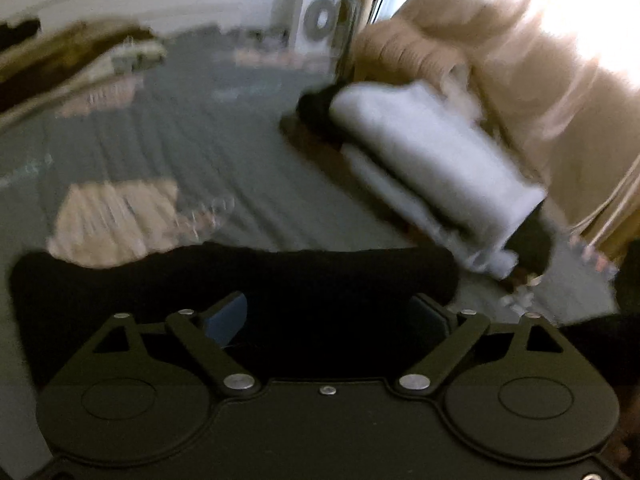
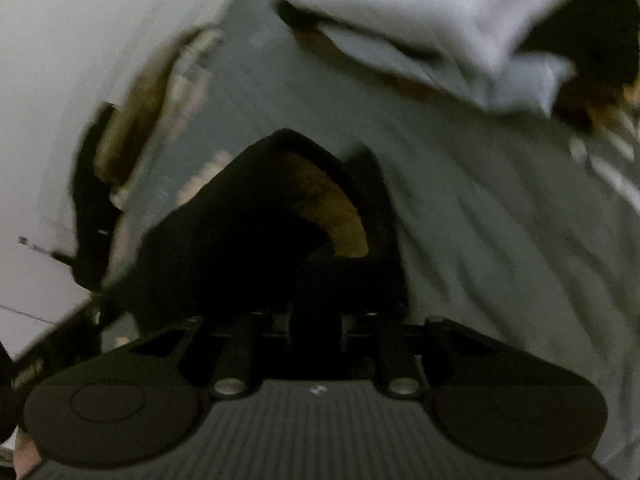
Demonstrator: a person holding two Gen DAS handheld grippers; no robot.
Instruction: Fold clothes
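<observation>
In the left wrist view a black garment [image 1: 240, 276] lies blurred across the grey bed sheet [image 1: 200, 140], just ahead of my left gripper [image 1: 332, 312]. Its jaws stand wide apart, and the blue pad [image 1: 224, 320] touches nothing. A folded white garment [image 1: 432, 160] rests on dark cloth further right. In the right wrist view black cloth with a tan lining [image 2: 260, 220] rises bunched from my right gripper [image 2: 316, 300], which is shut on it, its fingertips hidden by the fabric. The white garment [image 2: 420, 8] shows at the top.
A person in beige clothing [image 1: 520, 60] stands at the right of the bed. A folded beige piece [image 1: 112, 220] lies on the left of the sheet. A white appliance [image 1: 320, 20] stands at the back. Grey sheet [image 2: 500, 240] spreads to the right.
</observation>
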